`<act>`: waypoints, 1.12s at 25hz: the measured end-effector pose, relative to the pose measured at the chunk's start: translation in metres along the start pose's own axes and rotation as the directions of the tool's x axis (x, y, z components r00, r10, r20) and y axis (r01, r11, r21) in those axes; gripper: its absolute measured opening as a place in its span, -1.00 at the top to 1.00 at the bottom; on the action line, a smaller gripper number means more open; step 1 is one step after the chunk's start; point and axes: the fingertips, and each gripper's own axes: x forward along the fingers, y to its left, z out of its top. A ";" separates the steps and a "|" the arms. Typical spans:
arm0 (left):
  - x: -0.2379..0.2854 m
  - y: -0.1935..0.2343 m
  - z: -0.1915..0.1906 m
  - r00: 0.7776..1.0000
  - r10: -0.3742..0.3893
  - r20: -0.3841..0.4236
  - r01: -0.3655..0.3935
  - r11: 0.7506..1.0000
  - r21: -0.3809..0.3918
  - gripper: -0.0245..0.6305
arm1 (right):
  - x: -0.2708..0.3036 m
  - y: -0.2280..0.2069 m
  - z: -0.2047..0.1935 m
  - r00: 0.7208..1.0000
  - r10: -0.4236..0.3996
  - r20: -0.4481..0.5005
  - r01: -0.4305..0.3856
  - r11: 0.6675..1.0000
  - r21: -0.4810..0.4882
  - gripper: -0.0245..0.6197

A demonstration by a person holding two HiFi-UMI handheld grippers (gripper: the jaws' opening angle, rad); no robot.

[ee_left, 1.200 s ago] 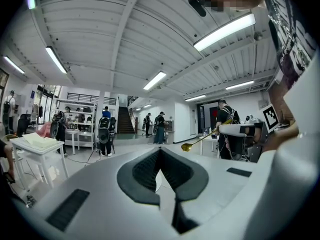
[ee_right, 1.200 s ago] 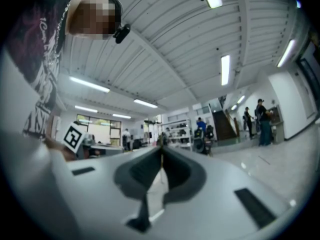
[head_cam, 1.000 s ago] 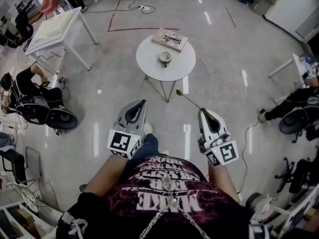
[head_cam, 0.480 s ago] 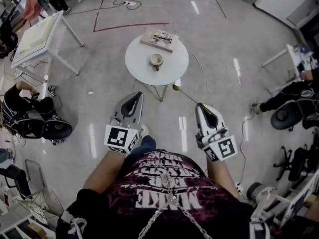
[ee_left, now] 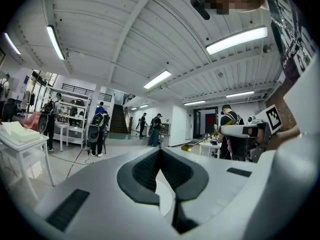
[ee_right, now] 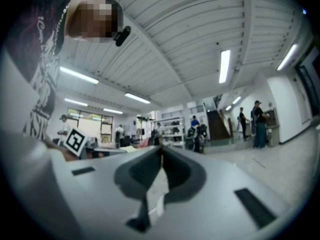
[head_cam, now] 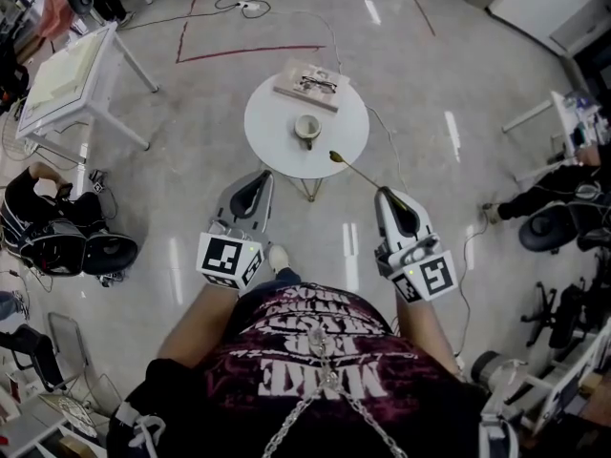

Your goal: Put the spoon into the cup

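Note:
A white cup (head_cam: 307,128) stands near the middle of a small round white table (head_cam: 267,149). My right gripper (head_cam: 383,193) is shut on the handle of a long gold spoon (head_cam: 351,169). The spoon points forward and left, and its bowl reaches over the table's near right edge, short of the cup. The left gripper view shows the same spoon (ee_left: 199,143) sticking out level from the right gripper (ee_left: 245,130). My left gripper (head_cam: 264,174) hangs just short of the table's near edge with its jaws shut (ee_left: 160,150) and nothing in them. Both grippers point level.
A book with a pair of glasses (head_cam: 312,83) lies at the table's far side. A white rectangular table (head_cam: 67,65) stands at the left, and a person sits on the floor (head_cam: 52,219) beside it. Office chairs (head_cam: 558,227) and a cable (head_cam: 474,241) are at the right.
The round table has come nearer as both grippers moved forward. The spoon's bowl, earlier over the floor, now reaches over the table's edge. Both grippers stay shut.

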 end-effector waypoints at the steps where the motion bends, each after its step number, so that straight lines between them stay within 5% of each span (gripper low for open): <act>1: 0.003 0.005 -0.001 1.000 -0.004 -0.001 0.004 1.000 -0.004 0.85 | 0.005 -0.001 0.000 1.000 -0.004 -0.003 0.004 1.000 -0.003 0.81; 28: 0.034 0.080 0.007 0.998 -0.046 0.038 0.048 0.997 -0.055 0.85 | 0.078 0.000 -0.004 0.993 -0.118 -0.031 0.116 0.992 -0.058 0.81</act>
